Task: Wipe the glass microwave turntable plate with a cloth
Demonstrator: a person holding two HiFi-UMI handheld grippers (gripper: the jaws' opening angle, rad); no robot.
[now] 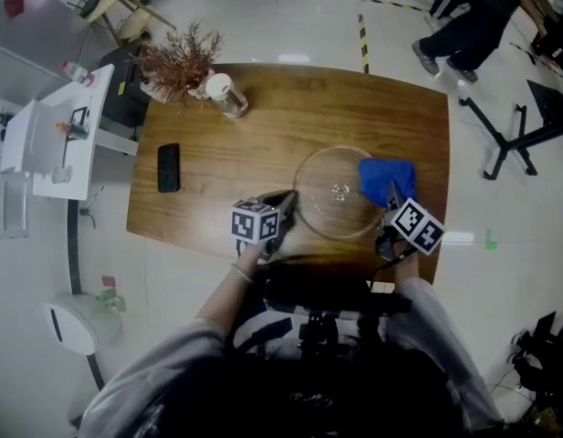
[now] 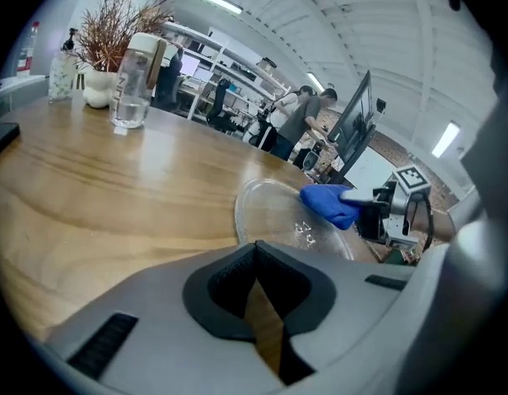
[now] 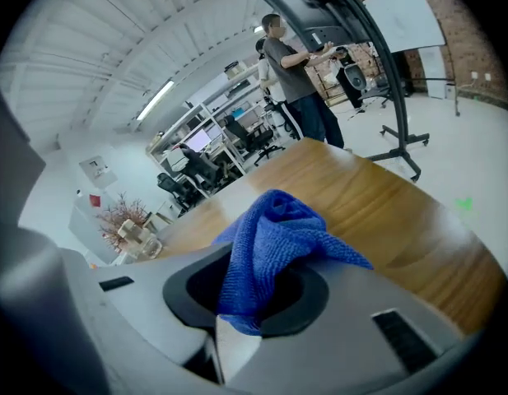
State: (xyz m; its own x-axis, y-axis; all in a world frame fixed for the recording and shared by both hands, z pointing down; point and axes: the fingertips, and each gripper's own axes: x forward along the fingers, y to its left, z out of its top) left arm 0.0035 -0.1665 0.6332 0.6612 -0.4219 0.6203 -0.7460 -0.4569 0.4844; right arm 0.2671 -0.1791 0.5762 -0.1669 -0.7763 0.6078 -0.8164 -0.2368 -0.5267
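Glass turntable plate (image 1: 325, 194) is lying flat on the counter (image 1: 217, 144), just ahead of me and between the two tools. I am holding the blue cloth (image 1: 387, 177) clamped in the right hand-held gripper (image 1: 391, 195). Its bunched end is sitting over the plate's right rim, so the bare glass is lying leftward from that tool. The left hand-held gripper (image 1: 286, 204), jaws together on nothing, is sitting just beside the left rim. The plate is round, with no long axis, so I am judging a leftward sweep from the right.
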